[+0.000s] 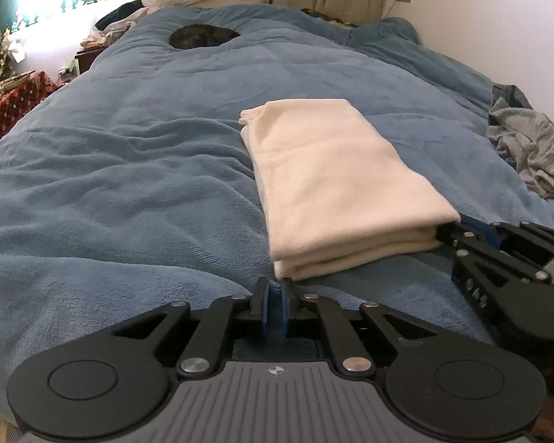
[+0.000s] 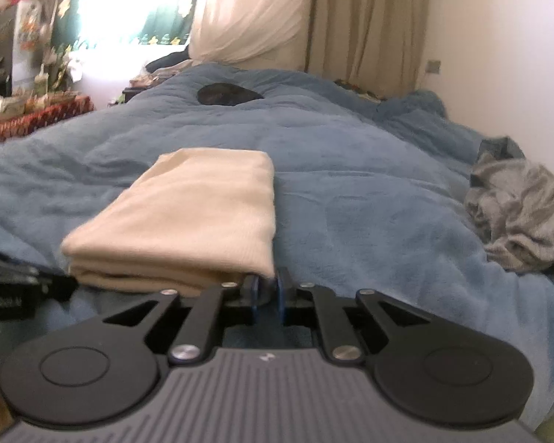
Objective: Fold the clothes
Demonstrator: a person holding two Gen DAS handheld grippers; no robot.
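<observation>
A cream garment (image 1: 336,184) lies folded into a long stacked rectangle on the blue bedspread (image 1: 129,170); it also shows in the right wrist view (image 2: 188,221). My left gripper (image 1: 276,284) sits just in front of the garment's near left corner, its jaws a small gap apart with nothing between them. My right gripper (image 2: 267,282) is at the near right corner, its jaws a narrow gap apart; the cloth edge hangs over their tips, and I cannot tell if any is pinched. The right gripper also shows in the left wrist view (image 1: 458,230).
A crumpled grey garment (image 1: 532,155) lies at the right side of the bed, also in the right wrist view (image 2: 520,214). A dark round shape (image 1: 203,36) rests near the head of the bed. A cluttered side table with a red patterned cloth (image 1: 14,103) stands left.
</observation>
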